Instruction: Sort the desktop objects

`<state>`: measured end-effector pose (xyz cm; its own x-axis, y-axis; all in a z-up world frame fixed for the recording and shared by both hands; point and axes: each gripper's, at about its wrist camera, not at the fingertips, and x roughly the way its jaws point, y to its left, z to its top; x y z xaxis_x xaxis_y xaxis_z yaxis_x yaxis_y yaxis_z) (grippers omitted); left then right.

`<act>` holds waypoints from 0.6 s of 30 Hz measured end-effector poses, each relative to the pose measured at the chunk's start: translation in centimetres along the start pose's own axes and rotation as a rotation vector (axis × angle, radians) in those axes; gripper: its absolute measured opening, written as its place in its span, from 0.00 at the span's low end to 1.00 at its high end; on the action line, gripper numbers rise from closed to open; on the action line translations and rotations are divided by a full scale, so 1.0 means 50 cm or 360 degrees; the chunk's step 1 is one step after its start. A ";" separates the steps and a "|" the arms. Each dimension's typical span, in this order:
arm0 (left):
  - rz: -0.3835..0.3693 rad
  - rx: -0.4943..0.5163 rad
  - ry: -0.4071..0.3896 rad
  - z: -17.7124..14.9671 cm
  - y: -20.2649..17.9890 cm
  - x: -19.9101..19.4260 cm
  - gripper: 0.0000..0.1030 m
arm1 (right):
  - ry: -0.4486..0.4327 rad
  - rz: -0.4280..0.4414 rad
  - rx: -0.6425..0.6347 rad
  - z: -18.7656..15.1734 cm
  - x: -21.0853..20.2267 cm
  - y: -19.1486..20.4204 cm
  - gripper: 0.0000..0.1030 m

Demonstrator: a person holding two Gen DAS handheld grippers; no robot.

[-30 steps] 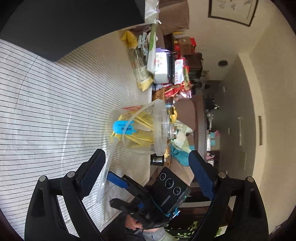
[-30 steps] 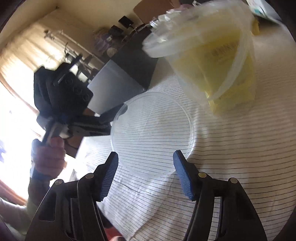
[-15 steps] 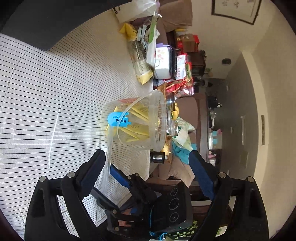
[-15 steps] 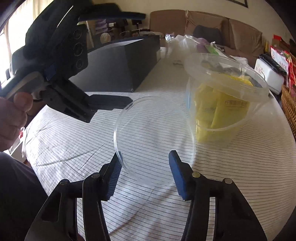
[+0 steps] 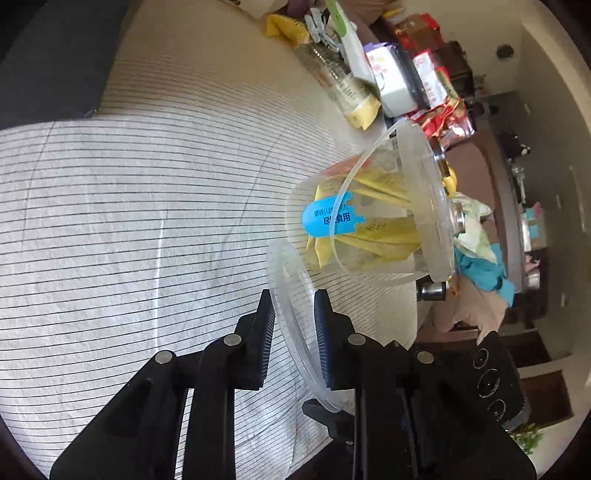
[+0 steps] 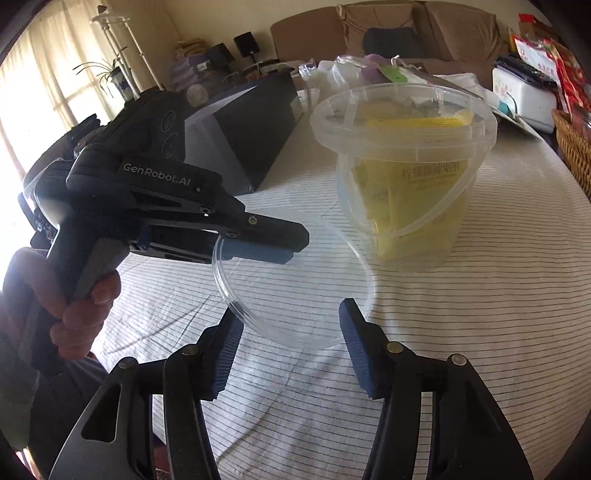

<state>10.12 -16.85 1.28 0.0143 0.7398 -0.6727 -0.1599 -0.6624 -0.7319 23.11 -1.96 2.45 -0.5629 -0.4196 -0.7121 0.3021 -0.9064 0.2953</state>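
A living room with a brown sofa [image 6: 388,33] lies behind a table under a white cloth [image 6: 480,314] ruled with thin dark lines. On it stand one clear plastic tub [image 6: 402,177] with a bail handle, full of yellow sachets and marked by a blue sticker [image 5: 328,219], and one dark box [image 6: 255,125] at the far left. There is one clear round lid [image 6: 295,291], held tilted just near of the tub. A second ago the left gripper [image 5: 293,328] was spread wide beside the lid; now its blue pads are clenched on the lid's rim. The right gripper [image 6: 291,354] hangs released on the near side of the lid, fingers wide, not touching it.
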 end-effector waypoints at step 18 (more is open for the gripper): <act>-0.0811 -0.0074 -0.0001 -0.047 -0.050 -0.107 0.06 | -0.0061 0.0761 0.1004 -0.013 -0.129 -0.204 0.59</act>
<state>12.78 -19.40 6.45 0.0784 0.9702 -0.2292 -0.0887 -0.2222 -0.9710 24.15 10.05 3.63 -0.5116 -0.7616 -0.3979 0.0313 -0.4793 0.8771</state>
